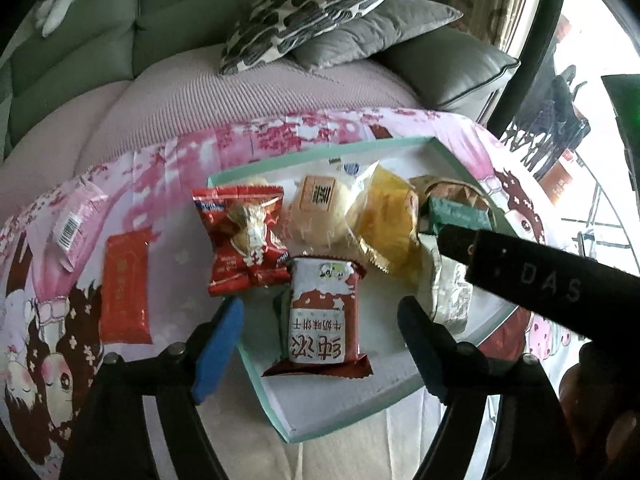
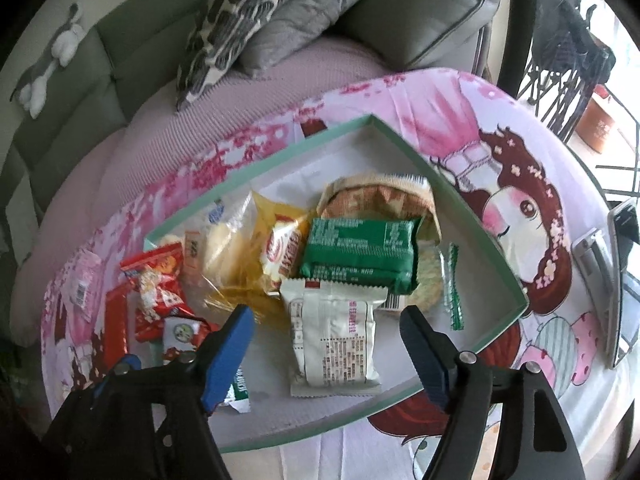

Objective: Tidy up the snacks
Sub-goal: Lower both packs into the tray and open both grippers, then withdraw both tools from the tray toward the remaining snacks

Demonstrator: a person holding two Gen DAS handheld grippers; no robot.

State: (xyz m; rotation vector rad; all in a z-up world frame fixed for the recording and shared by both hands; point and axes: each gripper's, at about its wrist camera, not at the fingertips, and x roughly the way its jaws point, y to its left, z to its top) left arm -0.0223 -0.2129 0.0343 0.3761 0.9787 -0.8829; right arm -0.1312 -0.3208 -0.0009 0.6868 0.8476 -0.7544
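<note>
Both tongs gape empty: left tongs (image 1: 320, 344) straddle the red-brown biscuit packet (image 1: 322, 316), lying lengthwise between them.

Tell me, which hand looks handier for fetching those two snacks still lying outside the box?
Probably the left. The flat red packet and the pink packet lie on the cloth at the left of the box, near the open left gripper. The right gripper, also open, hangs over the box.

Patterned pillow (image 1: 316, 12) and grey cushion (image 1: 376, 36) lie on sofa (image 1: 120, 32).
</note>
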